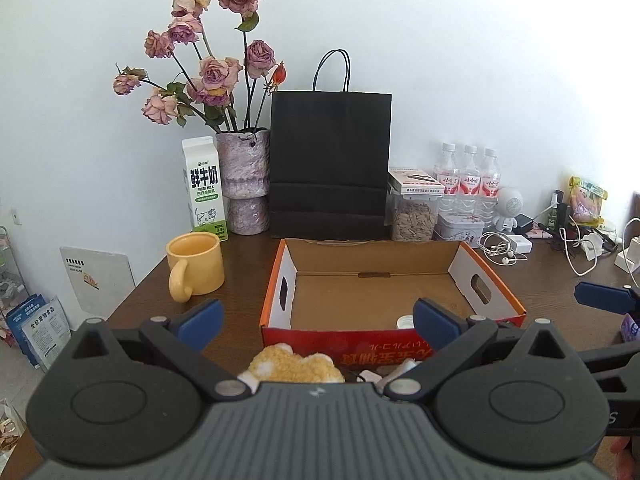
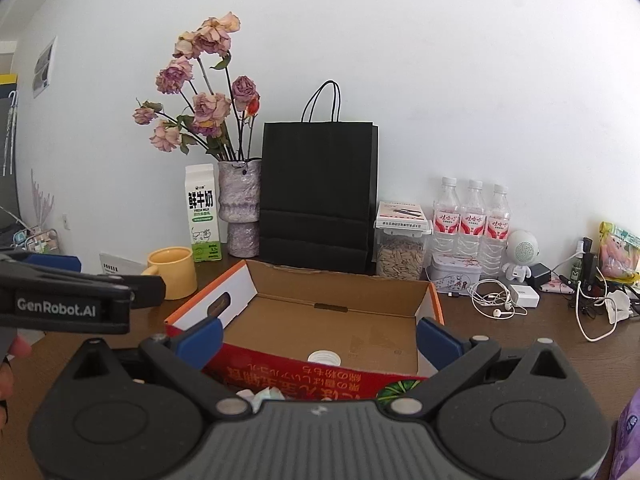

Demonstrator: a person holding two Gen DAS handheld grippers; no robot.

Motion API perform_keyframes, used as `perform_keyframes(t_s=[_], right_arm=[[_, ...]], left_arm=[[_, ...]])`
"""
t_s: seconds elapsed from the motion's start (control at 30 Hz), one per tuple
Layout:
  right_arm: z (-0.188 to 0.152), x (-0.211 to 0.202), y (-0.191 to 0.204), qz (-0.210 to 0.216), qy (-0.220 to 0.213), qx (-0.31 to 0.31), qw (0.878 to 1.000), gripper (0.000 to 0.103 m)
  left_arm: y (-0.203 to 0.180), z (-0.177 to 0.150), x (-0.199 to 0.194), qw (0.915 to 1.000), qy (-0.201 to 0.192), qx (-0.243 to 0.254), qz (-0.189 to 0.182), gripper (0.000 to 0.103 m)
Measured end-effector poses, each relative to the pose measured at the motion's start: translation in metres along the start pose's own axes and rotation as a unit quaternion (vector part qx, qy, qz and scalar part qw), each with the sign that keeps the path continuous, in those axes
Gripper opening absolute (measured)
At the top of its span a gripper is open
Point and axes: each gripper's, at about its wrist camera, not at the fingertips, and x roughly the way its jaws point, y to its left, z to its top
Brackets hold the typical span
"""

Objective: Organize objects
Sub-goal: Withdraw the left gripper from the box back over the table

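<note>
An open red and orange cardboard box (image 1: 392, 292) sits on the brown table; it also shows in the right wrist view (image 2: 344, 320). A white round lid (image 2: 324, 357) lies inside near its front wall. My left gripper (image 1: 318, 320) is open, above a fluffy yellow plush toy (image 1: 294, 366) lying in front of the box. My right gripper (image 2: 318, 338) is open, over the box's front wall, with crumpled white paper (image 2: 262, 395) just below it. Each gripper shows at the edge of the other's view.
A yellow mug (image 1: 196, 266), milk carton (image 1: 204, 188), vase of dried roses (image 1: 244, 180) and black paper bag (image 1: 330, 164) stand behind the box. A seed jar (image 1: 414, 216), three water bottles (image 1: 468, 180), tin, earphones (image 1: 502, 250) and cables fill the right. A purple item (image 2: 628, 436) lies at the right edge.
</note>
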Motion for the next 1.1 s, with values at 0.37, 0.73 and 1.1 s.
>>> perform_keyframes(t_s=[0.37, 0.73, 1.1], right_arm=[[-0.046, -0.071, 0.026, 0.022, 0.012, -0.015, 1.000, 0.103], [-0.101, -0.105, 0.043, 0.039, 0.068, -0.017, 0.997, 0.103], [-0.143, -0.113, 0.053, 0.052, 0.147, -0.015, 0.988, 0.103]], left_arm=[[0.018, -0.049, -0.068, 0.9999, 0.003, -0.010, -0.001, 0.103], [0.025, -0.101, -0.086, 0.9979, 0.063, 0.004, -0.008, 0.103], [0.021, -0.135, -0.092, 0.9921, 0.123, 0.010, -0.020, 0.103]])
